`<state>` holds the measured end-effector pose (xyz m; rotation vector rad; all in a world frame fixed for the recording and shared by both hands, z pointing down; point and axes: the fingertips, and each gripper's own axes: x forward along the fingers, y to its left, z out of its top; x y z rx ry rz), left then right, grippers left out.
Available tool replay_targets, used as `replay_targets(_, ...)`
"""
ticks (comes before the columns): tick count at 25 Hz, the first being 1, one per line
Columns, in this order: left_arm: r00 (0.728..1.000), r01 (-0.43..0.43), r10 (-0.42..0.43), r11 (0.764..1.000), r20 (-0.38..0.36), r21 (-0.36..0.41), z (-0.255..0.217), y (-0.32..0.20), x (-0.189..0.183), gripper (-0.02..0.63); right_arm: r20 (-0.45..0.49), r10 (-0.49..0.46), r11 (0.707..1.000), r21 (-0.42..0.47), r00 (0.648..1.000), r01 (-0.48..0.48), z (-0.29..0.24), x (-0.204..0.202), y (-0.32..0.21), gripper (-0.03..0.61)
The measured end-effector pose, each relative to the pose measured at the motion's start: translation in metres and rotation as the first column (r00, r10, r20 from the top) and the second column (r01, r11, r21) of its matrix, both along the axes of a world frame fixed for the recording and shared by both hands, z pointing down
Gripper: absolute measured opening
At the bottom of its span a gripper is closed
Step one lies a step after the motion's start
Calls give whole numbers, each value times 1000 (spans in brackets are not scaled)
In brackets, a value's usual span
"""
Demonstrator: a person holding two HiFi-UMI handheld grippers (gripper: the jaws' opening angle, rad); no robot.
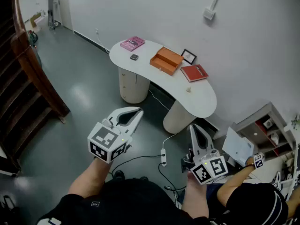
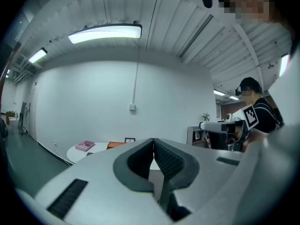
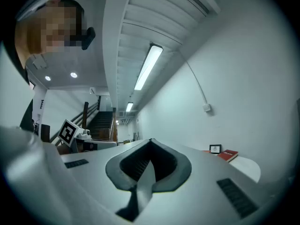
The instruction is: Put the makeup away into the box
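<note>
While a person stands back on the grey floor (image 1: pixel 84 93), a white kidney-shaped table (image 1: pixel 201 97) lies well ahead of both tongs, set against the wall (image 1: pixel 154 13). Held out toward it, the left tongs (image 1: pixel 138 112) and the right tongs (image 1: pixel 192 128) are each closed tight, with nothing between the jaws. An open orange box (image 1: pixel 166 60) sits on the table far beyond both tips, roughly midway between the two lines of aim. A pink flat case (image 1: pixel 132 43) lies at the table's end, well ahead of the left tongs. A red book (image 1: pixel 194 72) lies straight ahead of the right tongs, near the box. A framed picture (image 1: pixel 188 56) stands by the wall, beyond the book from the right tongs. A small dark compact (image 1: pixel 134 57) rests between the pink case and the box, outside the box, far ahead of the left tongs.
</note>
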<state>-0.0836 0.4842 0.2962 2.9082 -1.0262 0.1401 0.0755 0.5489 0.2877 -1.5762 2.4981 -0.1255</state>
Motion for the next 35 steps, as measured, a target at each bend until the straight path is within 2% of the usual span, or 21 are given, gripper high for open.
replay_targets(6,1000,-1,1,1000,8,4,-2,15,17,14,-1,-18,1000,9,1000,18,-3,13,15,34)
replay_targets(11,1000,21,-21,1000,8,19,-2,28,27,14,-27,-174,985,13,984,174,2,-1,37,35)
replay_targets(17,999,41,-41,999,30,8,9,37,36,14,90,-214,977,15,973,214,15,14,37,37)
replay_targets(20,999,46,-46,999,26,4,12,29,37,14,106,-224,974,-1,969,225,22,15,28,37)
replay_targets(23,999,40,-40,999,15,-6,18,9,41,14,106,-213,976,-19,971,216,28,20,8,37)
replay_targets(27,1000,22,-22,1000,-6,-16,28,-33,49,14,97,-150,988,-31,984,153,36,36,-33,37)
replay_targets(35,1000,-20,19,999,-20,-35,38,-168,46,14,107,-109,990,-82,988,118,49,37,-173,37)
